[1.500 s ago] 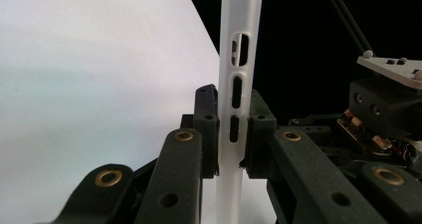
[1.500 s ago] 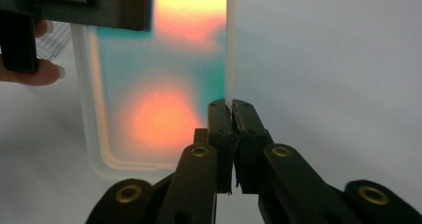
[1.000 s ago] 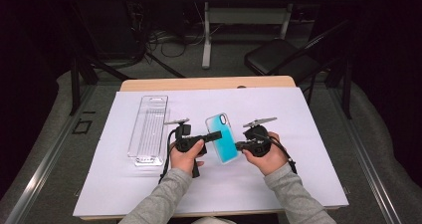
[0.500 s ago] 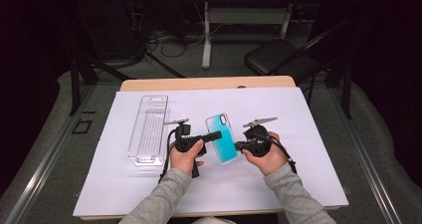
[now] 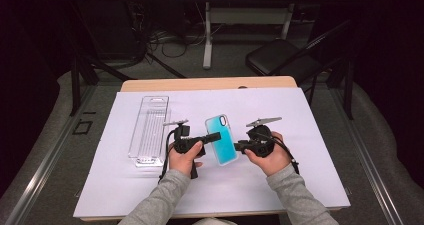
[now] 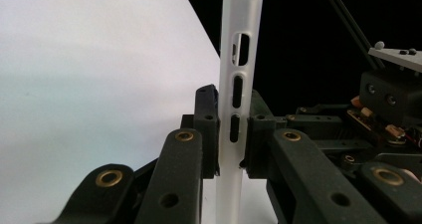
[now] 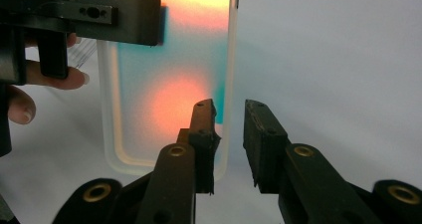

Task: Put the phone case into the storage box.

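Note:
A teal phone case (image 5: 223,139) with a white rim is held up off the sheet between both hands. My left gripper (image 5: 216,136) is shut on its left edge; in the left gripper view the pads press both faces of the thin white rim (image 6: 238,84). My right gripper (image 5: 239,145) is at the case's right edge. Its jaws have just been opening, and in the right gripper view (image 7: 230,107) the case's edge (image 7: 224,59) stands in the gap with daylight beside it, not pressed. The left gripper's jaw (image 7: 124,15) grips the case's far side there.
A clear plastic package (image 5: 149,130) lies flat to the left of my left hand. A white sheet (image 5: 300,150) covers the wooden table (image 5: 210,83). A dark chair (image 5: 280,60) and a desk's legs stand beyond the table's far edge.

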The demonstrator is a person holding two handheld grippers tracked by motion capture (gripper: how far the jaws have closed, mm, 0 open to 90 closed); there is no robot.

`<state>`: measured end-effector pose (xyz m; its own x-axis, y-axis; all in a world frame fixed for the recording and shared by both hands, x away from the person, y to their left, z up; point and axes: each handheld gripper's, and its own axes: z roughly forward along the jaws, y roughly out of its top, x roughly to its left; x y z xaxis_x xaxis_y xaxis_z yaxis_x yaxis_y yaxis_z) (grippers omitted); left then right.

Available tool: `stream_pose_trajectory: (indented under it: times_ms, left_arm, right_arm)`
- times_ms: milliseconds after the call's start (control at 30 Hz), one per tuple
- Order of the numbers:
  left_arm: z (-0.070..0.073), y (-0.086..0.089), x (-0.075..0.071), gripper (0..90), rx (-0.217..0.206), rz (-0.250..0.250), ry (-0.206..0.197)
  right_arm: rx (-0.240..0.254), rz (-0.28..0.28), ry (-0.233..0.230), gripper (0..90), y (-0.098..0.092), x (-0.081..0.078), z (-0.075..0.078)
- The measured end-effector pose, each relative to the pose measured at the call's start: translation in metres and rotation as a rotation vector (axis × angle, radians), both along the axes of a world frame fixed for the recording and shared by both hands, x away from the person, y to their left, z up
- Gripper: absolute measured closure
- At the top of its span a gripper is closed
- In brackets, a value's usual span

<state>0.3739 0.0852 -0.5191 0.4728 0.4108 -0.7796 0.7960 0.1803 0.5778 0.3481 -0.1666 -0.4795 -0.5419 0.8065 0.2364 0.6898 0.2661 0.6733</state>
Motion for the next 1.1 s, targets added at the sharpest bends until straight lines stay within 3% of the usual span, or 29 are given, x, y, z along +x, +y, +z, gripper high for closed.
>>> stream_pose_trajectory:
  times_ms: [367, 567, 833, 1100]
  left_arm:
    - [0.009, 0.01, -0.006, 81.0, 0.021, -0.029, -0.07]
    - [0.011, 0.015, -0.008, 80.9, 0.027, -0.058, -0.088]
    - [0.015, 0.02, -0.011, 81.0, 0.026, -0.102, -0.111]
    - [0.019, 0.026, -0.016, 81.0, 0.014, -0.152, -0.133]
  right_arm:
    - [0.059, 0.051, -0.023, 68.7, -0.004, -0.003, 0.006]
    - [0.088, 0.101, -0.037, 66.7, -0.004, -0.004, 0.008]
    - [0.186, 0.148, -0.035, 66.1, -0.007, -0.005, 0.012]
    - [0.252, 0.221, -0.033, 66.1, -0.008, -0.007, 0.013]
